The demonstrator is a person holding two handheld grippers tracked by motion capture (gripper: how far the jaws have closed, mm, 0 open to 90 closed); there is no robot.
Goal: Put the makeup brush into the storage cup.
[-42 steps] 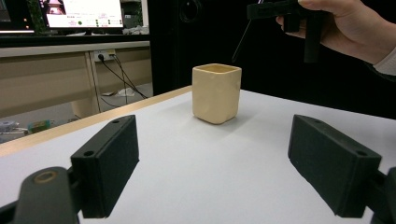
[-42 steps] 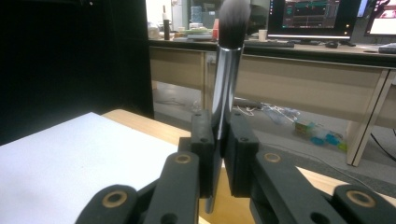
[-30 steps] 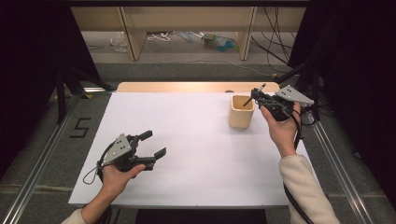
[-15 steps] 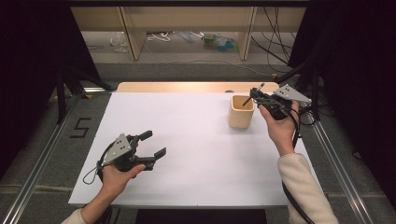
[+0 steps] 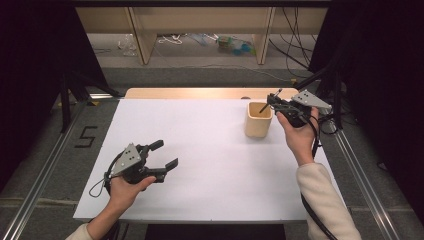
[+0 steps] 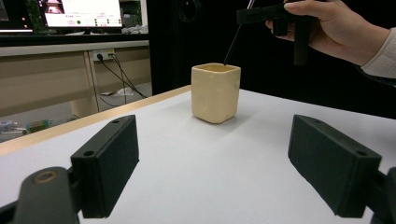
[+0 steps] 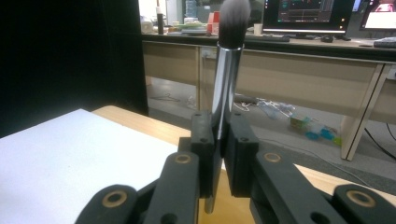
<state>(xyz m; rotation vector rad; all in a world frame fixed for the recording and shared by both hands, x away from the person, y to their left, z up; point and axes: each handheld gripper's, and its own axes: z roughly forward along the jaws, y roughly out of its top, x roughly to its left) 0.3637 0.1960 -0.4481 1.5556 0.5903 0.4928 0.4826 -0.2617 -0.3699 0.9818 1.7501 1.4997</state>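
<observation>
Right gripper clamped on upright makeup brush, white table below

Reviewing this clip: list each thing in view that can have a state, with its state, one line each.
left gripper: open, nothing between its jaws, held over the table.
right gripper: shut on the makeup brush.
makeup brush: clamped, bristle end up, thin handle end dipping into the cup.
cup: upright on the white table, mouth open.
</observation>
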